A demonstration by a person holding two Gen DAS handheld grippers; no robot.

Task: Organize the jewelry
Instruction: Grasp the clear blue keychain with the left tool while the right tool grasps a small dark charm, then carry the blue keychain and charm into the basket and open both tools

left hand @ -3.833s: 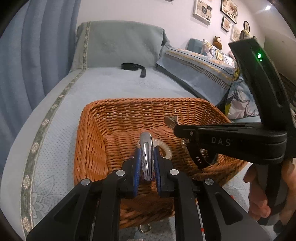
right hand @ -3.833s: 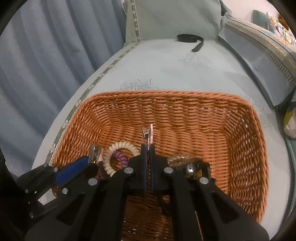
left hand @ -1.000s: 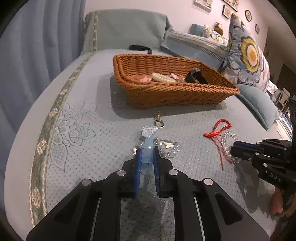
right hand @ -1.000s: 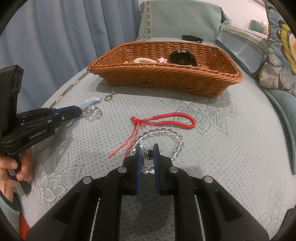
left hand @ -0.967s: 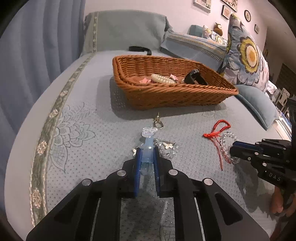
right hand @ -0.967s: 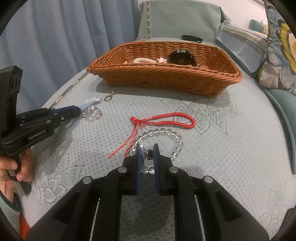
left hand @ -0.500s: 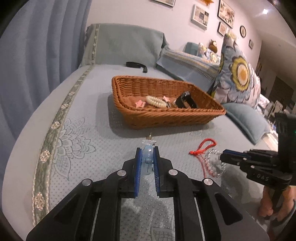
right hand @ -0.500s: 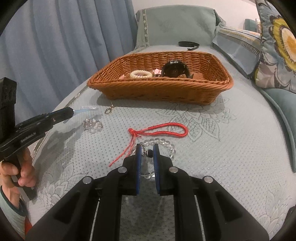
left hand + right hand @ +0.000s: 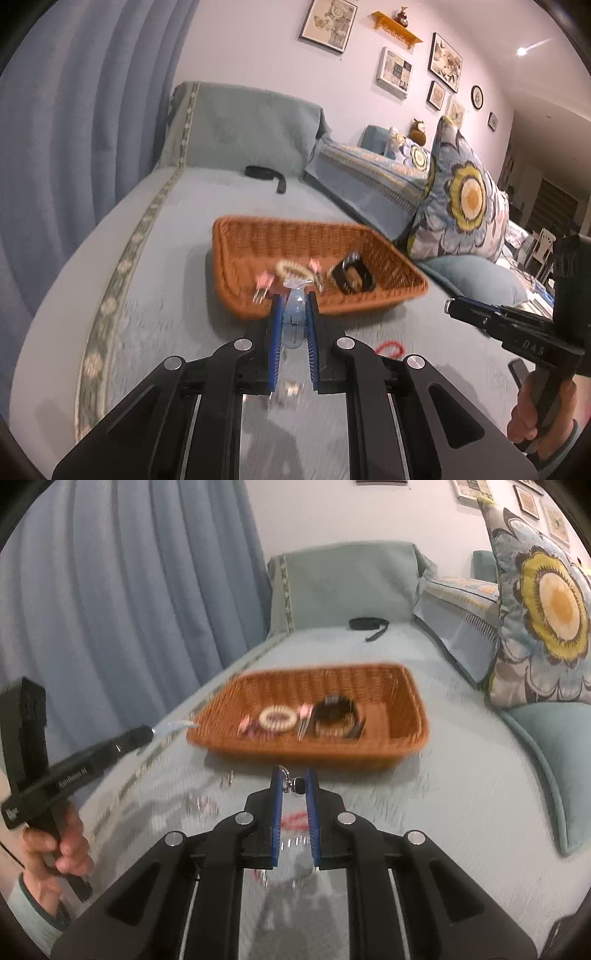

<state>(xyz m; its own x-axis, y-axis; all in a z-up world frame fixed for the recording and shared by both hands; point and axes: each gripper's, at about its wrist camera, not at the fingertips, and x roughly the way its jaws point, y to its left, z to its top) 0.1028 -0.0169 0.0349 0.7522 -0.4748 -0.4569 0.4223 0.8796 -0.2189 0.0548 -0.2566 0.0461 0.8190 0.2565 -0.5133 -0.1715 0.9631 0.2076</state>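
Short of the wicker basket (image 9: 369,254), the left gripper (image 9: 293,321) is pinching a light, brittle-looking blue clip (image 9: 293,317) mid-body — the right gripper (image 9: 293,786) is clamping a bead bracelet's clasp (image 9: 295,785).

Left gripper (image 9: 293,295) and right gripper (image 9: 294,775): black linkage bodies, blue ribbed pads, silver pivot screws, white lettering; grey-green sleeve cuffs.

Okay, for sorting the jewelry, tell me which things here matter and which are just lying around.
Part of the job:
- basket
- clear clip in the left gripper
- clasp in the right gripper
- red cord
- bead ring and watch, in the basket

Just lying about:
- black strap
- flowered pillow
- curtain
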